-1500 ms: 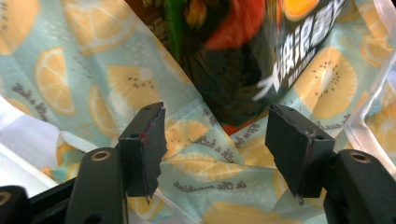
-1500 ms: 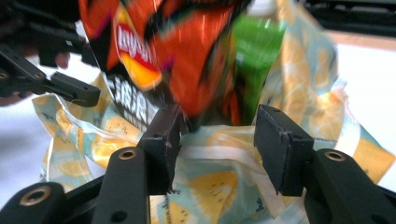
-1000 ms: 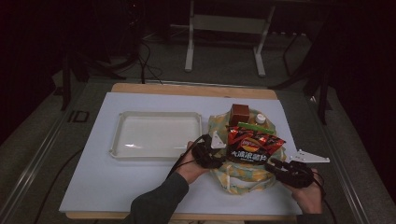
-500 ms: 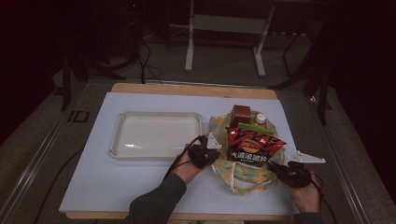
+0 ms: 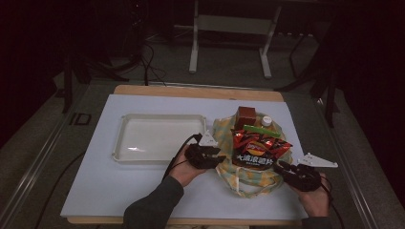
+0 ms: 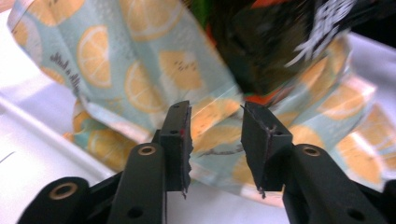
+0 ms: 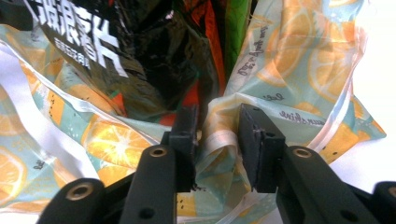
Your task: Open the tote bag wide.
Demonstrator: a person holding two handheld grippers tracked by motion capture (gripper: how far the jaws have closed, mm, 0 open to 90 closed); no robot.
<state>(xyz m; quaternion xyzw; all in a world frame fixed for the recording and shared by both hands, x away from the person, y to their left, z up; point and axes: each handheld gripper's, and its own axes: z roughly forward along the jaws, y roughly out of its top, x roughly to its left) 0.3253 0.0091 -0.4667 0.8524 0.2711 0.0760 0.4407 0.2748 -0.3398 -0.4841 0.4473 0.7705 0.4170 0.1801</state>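
High view: we hold the left gripper (image 5: pixel 206 155) against the near-left flank of the lemon-print bag (image 5: pixel 248 174) and the right gripper (image 5: pixel 297 175) at its near-right corner. The bag sits between them, stuffed with a black-and-red crisp packet (image 5: pixel 258 150), a green packet (image 5: pixel 261 131), a brown box (image 5: pixel 246 115) and a white-capped bottle (image 5: pixel 266 121) beyond. The empty white tray (image 5: pixel 160 137) lies beyond and to the outer side of the left gripper, on the white table sheet (image 5: pixel 119 186).

Left gripper view: the left gripper (image 6: pixel 215 135) has its jaws just parted again; bag film (image 6: pixel 140 65) lies across the gap but the pads do not press it, so we read it as released.

Right gripper view: the right gripper (image 7: pixel 217 140) has likewise just reopened; a fold of the bag's rim (image 7: pixel 219 135) bunches between the jaws, loose, not pinched. The crisp packet (image 7: pixel 116 51) stands directly ahead.

Step, as we judge it: re-gripping the bag mouth to spread it for unpacking. Next move calls for both grippers to clench on rim film only and draw apart, sparing the packet.
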